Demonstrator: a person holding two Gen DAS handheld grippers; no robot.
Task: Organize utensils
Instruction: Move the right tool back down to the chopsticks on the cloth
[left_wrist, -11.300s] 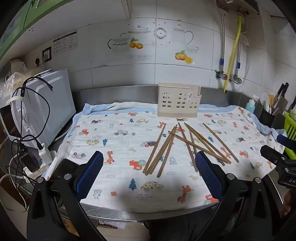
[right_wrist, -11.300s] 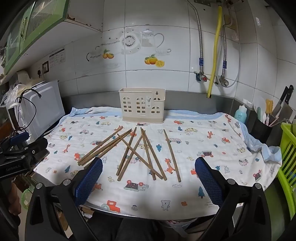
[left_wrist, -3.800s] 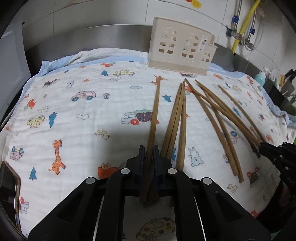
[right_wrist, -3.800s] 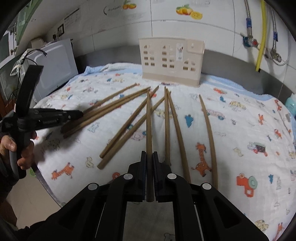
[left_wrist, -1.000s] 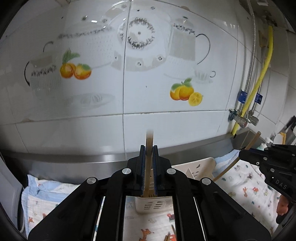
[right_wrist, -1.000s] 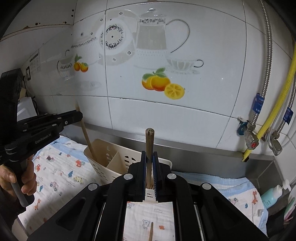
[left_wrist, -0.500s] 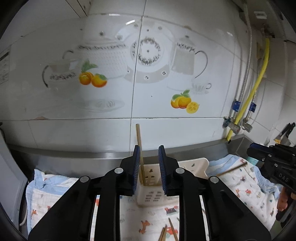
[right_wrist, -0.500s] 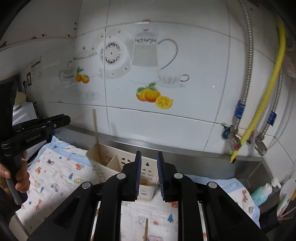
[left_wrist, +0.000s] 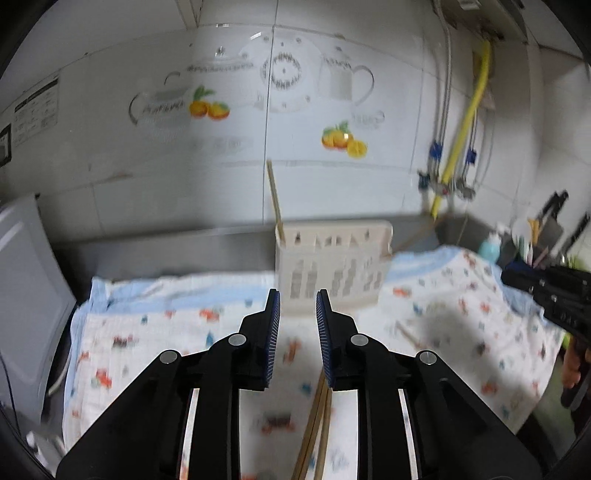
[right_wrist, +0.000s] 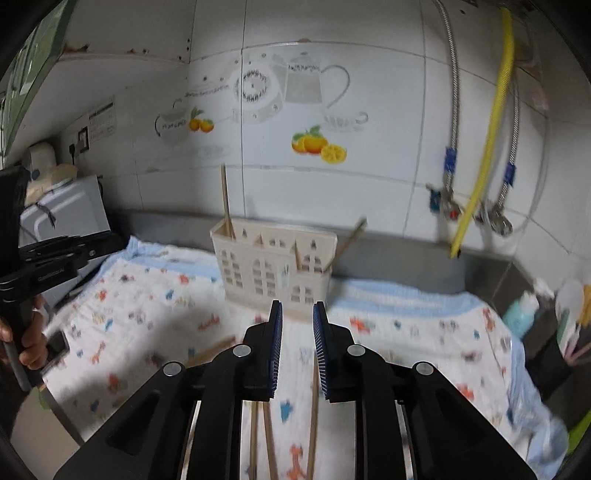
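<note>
A cream plastic utensil holder (left_wrist: 332, 273) (right_wrist: 275, 266) stands at the back of the patterned cloth (left_wrist: 147, 332). One wooden chopstick (left_wrist: 274, 195) (right_wrist: 226, 199) stands in its left end. Another chopstick (right_wrist: 351, 236) leans out of its right end. My left gripper (left_wrist: 297, 301) is a short way in front of the holder, open a little, with nothing between its pads. My right gripper (right_wrist: 297, 308) is likewise open a little and empty. Several loose chopsticks (left_wrist: 314, 424) (right_wrist: 314, 406) lie on the cloth under both grippers. Both views are motion-blurred.
A white appliance (left_wrist: 22, 295) (right_wrist: 62, 210) stands at the left edge of the counter. A yellow hose (right_wrist: 491, 129) and steel hoses hang on the tiled wall at the right. A teal bottle (right_wrist: 521, 310) and a dark utensil pot (right_wrist: 561, 350) sit at the far right.
Both grippers were shut on a chopstick above the holder a second ago. They have let go, opened a little and pulled back; the two chopsticks now stand in the holder.
</note>
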